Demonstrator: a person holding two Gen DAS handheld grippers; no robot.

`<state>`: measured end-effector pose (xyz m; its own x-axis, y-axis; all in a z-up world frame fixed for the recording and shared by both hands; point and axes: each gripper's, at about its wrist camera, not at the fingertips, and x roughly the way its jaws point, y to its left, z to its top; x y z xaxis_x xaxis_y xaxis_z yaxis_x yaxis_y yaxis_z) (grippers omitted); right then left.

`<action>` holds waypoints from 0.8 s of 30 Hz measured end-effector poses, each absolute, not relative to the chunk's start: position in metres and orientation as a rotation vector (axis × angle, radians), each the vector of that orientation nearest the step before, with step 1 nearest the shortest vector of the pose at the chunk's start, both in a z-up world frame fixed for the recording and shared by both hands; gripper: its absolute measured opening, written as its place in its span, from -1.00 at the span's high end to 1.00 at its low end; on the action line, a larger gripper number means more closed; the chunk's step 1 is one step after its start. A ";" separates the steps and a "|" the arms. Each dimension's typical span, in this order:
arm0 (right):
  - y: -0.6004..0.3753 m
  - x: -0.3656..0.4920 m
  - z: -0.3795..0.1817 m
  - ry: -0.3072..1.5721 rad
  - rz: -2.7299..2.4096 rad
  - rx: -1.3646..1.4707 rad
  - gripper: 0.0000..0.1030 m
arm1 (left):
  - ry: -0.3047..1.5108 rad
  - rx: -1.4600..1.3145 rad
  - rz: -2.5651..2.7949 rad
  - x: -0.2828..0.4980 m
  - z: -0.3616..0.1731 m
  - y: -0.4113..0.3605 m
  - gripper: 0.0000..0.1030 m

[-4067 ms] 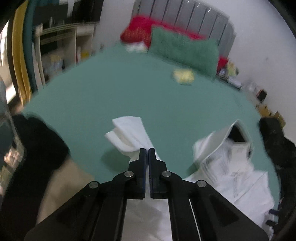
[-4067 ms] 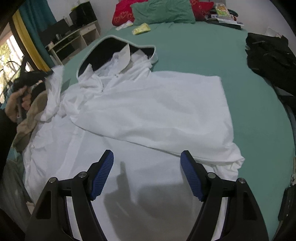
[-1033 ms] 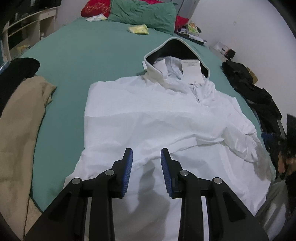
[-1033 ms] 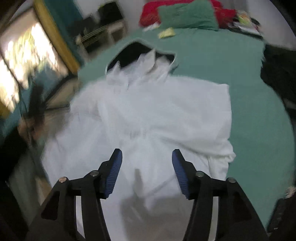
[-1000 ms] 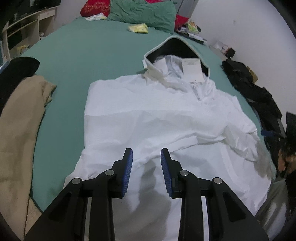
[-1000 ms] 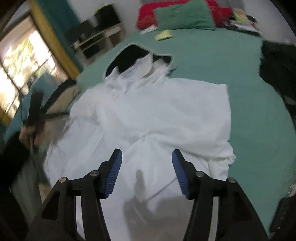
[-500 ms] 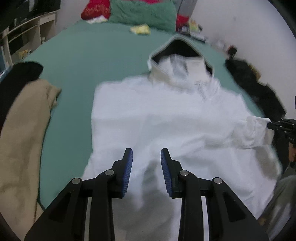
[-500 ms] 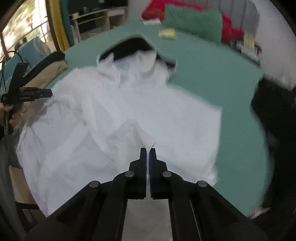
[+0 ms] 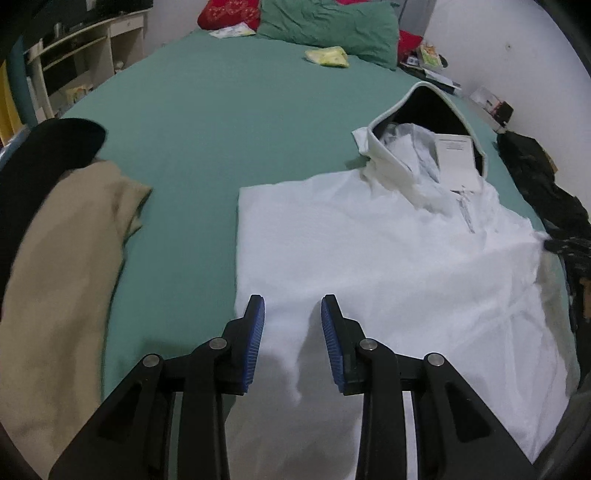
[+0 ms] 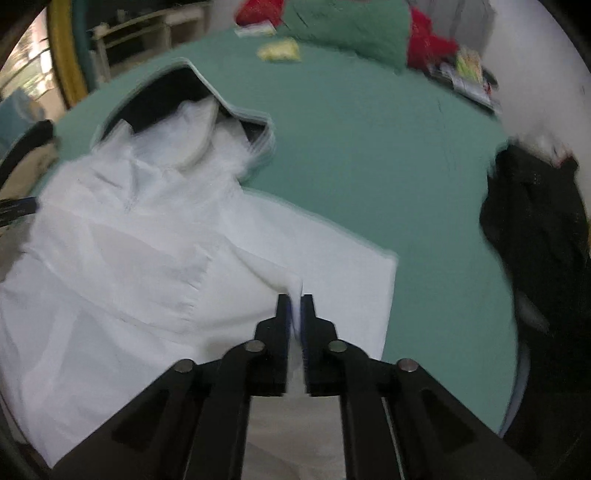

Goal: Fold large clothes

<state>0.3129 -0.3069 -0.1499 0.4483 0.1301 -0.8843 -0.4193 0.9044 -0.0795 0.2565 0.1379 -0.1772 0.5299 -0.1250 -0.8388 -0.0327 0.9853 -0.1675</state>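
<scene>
Now the right tool (image 10: 295,299) pinches a fold of the white hoodie (image 10: 155,258); before, its jaws stood wide. Left tool (image 9: 292,314) hangs half open above it.

Hooded garment (image 9: 388,258): plain white, hood lining black with pale trim. Bed sheet (image 9: 229,110): solid teal-green. Pillow (image 9: 328,22): matching green; cushion (image 9: 229,14) behind it red with a faint pattern. Tan garment (image 9: 62,266) and black garment (image 9: 44,147): unpatterned. Left hand-held gripper (image 9: 292,343): black frame, ribbed blue pads. Small packet (image 9: 327,57): yellow.

Right gripper (image 10: 294,295) seemingly clamped, left gripper (image 9: 292,310) agape
</scene>
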 end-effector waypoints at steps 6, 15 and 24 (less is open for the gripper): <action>-0.335 0.257 -0.151 1.063 0.277 -0.243 -0.04 | 1.004 -0.205 -0.052 0.203 -0.163 0.146 0.23; -0.388 0.162 -0.167 1.239 0.179 -0.155 -0.05 | 1.157 -0.134 -0.088 0.127 -0.181 0.116 0.22; -0.387 0.108 -0.174 1.356 0.174 -0.352 -0.05 | 1.190 0.006 -0.034 0.076 -0.176 0.107 0.21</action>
